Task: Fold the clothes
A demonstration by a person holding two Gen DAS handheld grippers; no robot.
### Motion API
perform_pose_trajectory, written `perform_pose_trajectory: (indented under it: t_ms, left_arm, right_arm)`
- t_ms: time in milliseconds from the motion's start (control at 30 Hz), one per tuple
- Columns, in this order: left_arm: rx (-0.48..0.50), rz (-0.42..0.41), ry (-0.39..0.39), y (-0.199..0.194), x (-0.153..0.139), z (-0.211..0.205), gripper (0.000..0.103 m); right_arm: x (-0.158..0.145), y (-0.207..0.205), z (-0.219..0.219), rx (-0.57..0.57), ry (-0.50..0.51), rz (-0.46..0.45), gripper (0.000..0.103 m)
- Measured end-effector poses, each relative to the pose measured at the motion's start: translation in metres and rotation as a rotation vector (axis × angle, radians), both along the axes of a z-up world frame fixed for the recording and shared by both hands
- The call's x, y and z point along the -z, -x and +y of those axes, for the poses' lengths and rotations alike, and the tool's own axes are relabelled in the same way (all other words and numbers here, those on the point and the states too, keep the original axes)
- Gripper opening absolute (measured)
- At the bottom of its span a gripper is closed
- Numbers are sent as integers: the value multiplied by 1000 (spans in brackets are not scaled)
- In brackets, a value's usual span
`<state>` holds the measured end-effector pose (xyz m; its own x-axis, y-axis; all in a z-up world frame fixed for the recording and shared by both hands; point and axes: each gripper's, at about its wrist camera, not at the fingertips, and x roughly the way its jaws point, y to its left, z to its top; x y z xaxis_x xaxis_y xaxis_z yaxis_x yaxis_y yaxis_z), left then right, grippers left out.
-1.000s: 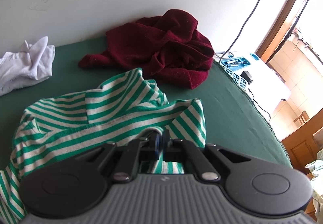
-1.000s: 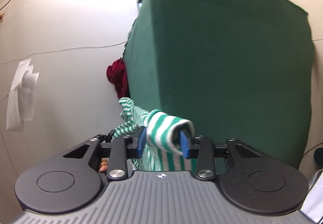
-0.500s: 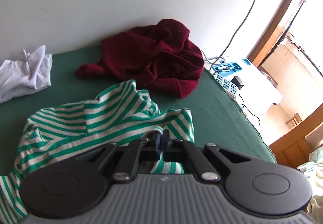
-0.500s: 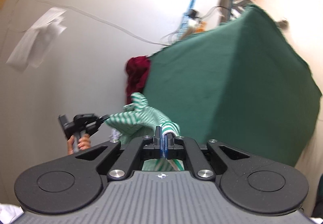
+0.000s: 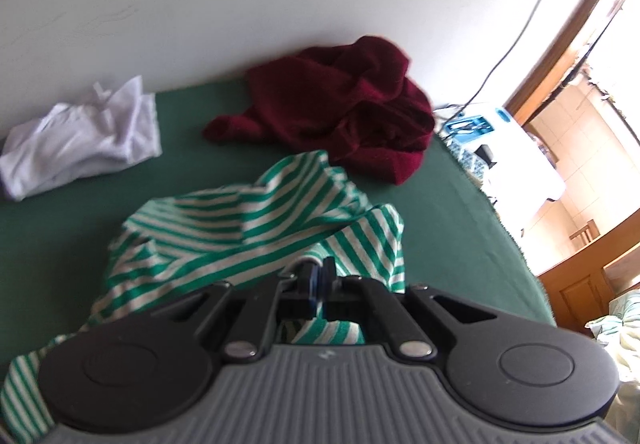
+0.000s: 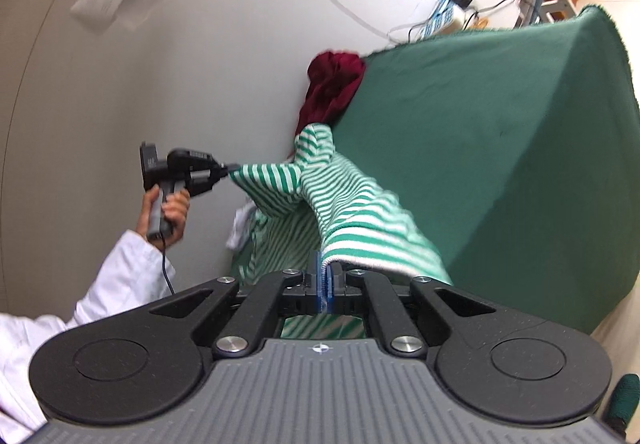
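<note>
I find the left gripper [image 5: 318,276] with its jaws clamped tight on an edge of the green-and-white striped garment [image 5: 256,228]. In the right wrist view I see that same left gripper [image 6: 232,166] held in a hand [image 6: 168,210] with a white sleeve [image 6: 100,296], pinching one corner of the garment clear of the surface. The right gripper [image 6: 323,276] has its blue pads pressed together on another edge of the striped garment [image 6: 352,212], so the cloth hangs stretched between the two tools. Its lower part drapes onto the green tablecloth [image 5: 460,212]. Behind it, against the wall, lies a crumpled maroon garment [image 5: 352,116], just beside the stripes. A white garment [image 5: 80,132] sits well apart to the left. The left wrist view is somewhat blurred, so I cannot tell whether the maroon piece touches the striped one
</note>
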<state>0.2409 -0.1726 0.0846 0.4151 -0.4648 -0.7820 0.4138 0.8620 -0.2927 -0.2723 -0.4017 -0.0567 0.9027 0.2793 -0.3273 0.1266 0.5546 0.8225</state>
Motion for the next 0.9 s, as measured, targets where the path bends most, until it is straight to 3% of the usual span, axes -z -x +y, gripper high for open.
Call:
perform_pose_trajectory:
  t_ms: [133, 367, 467, 567, 600, 633, 700, 767, 900]
  left_arm:
    - [-15, 28, -44, -3, 16, 12, 0]
    - [-66, 95, -147, -12, 77, 23, 0]
    - [-97, 123, -154, -14, 95, 31, 0]
    - [-109, 129, -150, -12, 102, 37, 0]
    - [-113, 126, -146, -11, 103, 39, 0]
    - [-116, 125, -139, -11, 103, 41, 0]
    - [-122, 126, -127, -10, 104, 43, 0]
    - [-125, 123, -129, -9, 105, 42, 0]
    - [-119, 107, -144, -6, 105, 41, 0]
  right_arm:
    - [10, 1, 6, -29, -7, 33, 3]
    - [40, -7, 24, -62, 94, 192, 5]
    - [45, -11, 30, -105, 129, 240, 7]
    - [45, -10, 32, -117, 155, 269, 17]
    - [45, -9, 30, -98, 147, 265, 24]
    - [45, -8, 28, -80, 139, 262, 38]
    - [46, -6, 24, -45, 120, 255, 49]
    - [53, -11, 23, -25, 81, 255, 46]
    - [63, -20, 24, -10, 9, 264, 3]
